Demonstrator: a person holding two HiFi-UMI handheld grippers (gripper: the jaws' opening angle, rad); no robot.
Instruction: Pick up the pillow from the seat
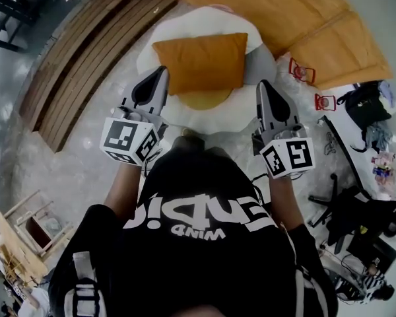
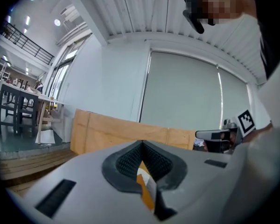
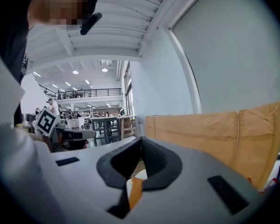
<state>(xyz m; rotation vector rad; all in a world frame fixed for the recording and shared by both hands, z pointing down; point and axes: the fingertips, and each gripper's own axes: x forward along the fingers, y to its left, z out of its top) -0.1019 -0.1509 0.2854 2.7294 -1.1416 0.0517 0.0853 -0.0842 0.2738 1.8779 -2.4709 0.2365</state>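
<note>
Lying flat on a round white seat (image 1: 160,37), the single pillow (image 1: 201,61) is a soft orange rectangle with slightly pinched corners. It sits ahead of the two grippers and between their tips. A rounded yellow patch (image 1: 204,100) of the seat shows at the pillow's near edge.

The left gripper (image 1: 160,71) has its tip just beside the pillow's near left corner, and the right gripper (image 1: 263,84) has its tip just off the near right corner. Whether either touches the fabric cannot be told. Both are smooth grey plastic wedges, each carrying one white cube with black square markers at its rear.

In the left gripper view, the left gripper (image 2: 142,143) has dark ribbed pads pressed together with nothing between them. A sliver of orange pillow (image 2: 147,195) shows through the gap below. In the right gripper view, the right gripper (image 3: 141,141) is likewise closed on nothing, with orange (image 3: 135,192) showing beneath.

Beyond the seat lie two tan flat panels (image 1: 284,12), and off the left gripper's outer side is a platform of brown wooden slats (image 1: 86,51). Two small red-framed items (image 1: 302,70) sit outside the right gripper.
</note>
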